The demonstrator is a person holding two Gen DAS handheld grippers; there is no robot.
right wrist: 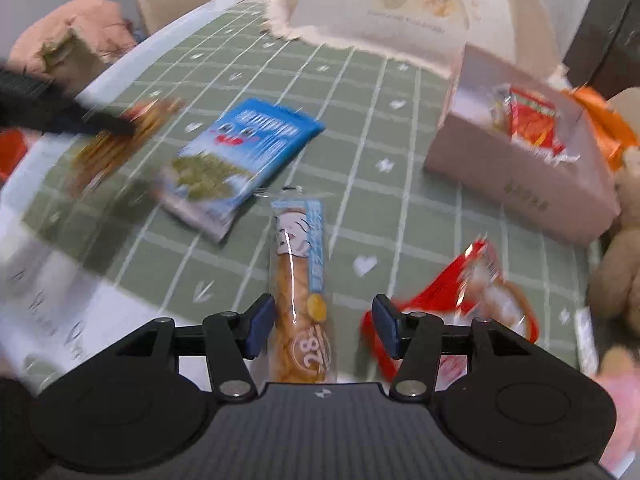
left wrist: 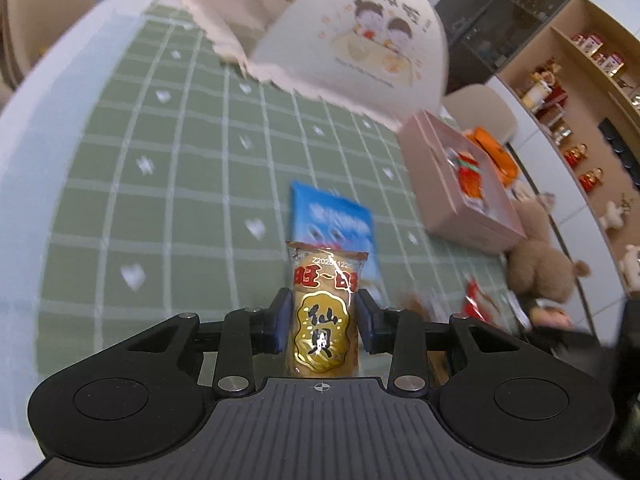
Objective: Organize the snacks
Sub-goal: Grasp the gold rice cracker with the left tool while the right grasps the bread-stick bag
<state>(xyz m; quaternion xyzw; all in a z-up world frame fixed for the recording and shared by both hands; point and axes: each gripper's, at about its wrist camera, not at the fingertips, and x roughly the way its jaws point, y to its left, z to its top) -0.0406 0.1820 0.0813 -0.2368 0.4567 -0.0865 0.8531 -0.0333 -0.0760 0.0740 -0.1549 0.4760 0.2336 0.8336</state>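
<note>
Left tongs [left wrist: 323,320] clamped on gold rice-cracker pack [left wrist: 322,312], pink box [left wrist: 460,184] ahead-right; right tongs [right wrist: 323,326] spread wide around long biscuit pack [right wrist: 300,300]; risks: slick wrapper slipping, brittle crackers crushed, adjacent red packet [right wrist: 472,296] snagged.

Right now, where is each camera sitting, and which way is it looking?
Left wrist: sits on the left hand-held gripper, looking forward over the green cloth; its fingers clamp a rice cracker.
Right wrist: sits on the right hand-held gripper, looking forward over the table; its fingers are open around a long snack.
Both see the blue packet, the pink box and the bag.
</note>
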